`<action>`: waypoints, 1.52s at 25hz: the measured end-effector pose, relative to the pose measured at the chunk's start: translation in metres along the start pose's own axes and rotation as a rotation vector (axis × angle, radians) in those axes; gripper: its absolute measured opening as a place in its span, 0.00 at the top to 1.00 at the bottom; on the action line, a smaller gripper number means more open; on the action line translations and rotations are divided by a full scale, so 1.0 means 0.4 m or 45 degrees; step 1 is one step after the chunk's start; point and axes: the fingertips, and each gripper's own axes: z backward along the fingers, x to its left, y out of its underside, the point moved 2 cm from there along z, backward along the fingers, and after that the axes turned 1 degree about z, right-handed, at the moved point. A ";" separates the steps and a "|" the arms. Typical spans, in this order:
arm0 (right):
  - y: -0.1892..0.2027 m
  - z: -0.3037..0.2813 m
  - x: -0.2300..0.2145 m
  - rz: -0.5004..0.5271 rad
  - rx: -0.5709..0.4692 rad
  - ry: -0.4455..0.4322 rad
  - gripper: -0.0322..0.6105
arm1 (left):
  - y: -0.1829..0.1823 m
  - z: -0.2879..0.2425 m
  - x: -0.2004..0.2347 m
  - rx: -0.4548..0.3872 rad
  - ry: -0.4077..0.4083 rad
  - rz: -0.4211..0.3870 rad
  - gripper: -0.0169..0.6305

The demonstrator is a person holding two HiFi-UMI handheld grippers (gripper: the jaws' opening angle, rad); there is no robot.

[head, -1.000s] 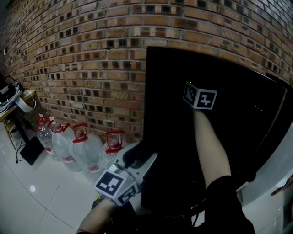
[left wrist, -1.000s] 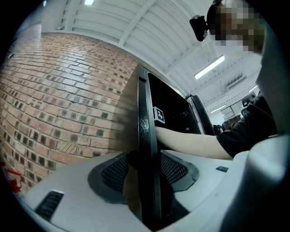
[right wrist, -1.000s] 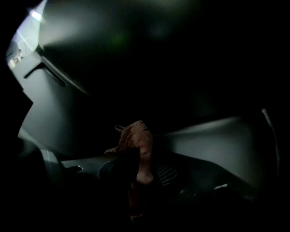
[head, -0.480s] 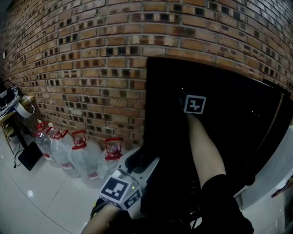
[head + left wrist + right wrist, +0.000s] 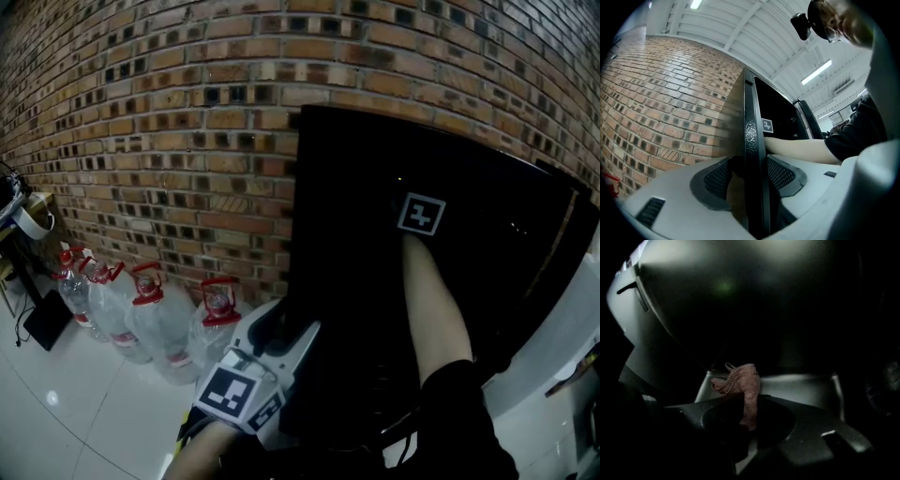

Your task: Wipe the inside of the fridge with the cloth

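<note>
While left tongs (image 5: 750, 176) clamp the door (image 5: 751, 117) open, right tongs (image 5: 747, 420) pinching the cloth (image 5: 743, 378) should press it flat on the fridge wall (image 5: 740, 301).

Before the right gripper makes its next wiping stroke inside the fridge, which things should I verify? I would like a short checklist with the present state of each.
1. Cloth held by the right gripper: ok, pinched between its jaws.
2. Left gripper steadying the fridge panel: ok, jaws closed on its edge.
3. Right arm inside the fridge: ok, it reaches into the dark opening.
4. Cloth touching the inner surface: cannot tell, too dark.
5. Water bottles out of the way: ok, on the floor beside the brick wall, left of the fridge.
</note>
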 end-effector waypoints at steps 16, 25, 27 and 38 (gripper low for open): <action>0.034 0.052 -0.127 0.061 0.009 0.394 0.83 | 0.003 0.007 0.003 -0.015 -0.010 0.019 0.61; 0.055 0.117 -0.274 -0.121 -0.043 0.768 0.83 | 0.009 0.008 0.000 -0.023 0.031 0.038 0.60; 0.056 0.115 -0.277 -0.103 -0.036 0.762 0.84 | 0.011 0.009 0.003 -0.032 0.041 0.036 0.60; 0.157 0.194 -0.190 -0.362 -0.062 0.498 0.84 | 0.005 0.014 0.009 -0.071 0.047 0.093 0.60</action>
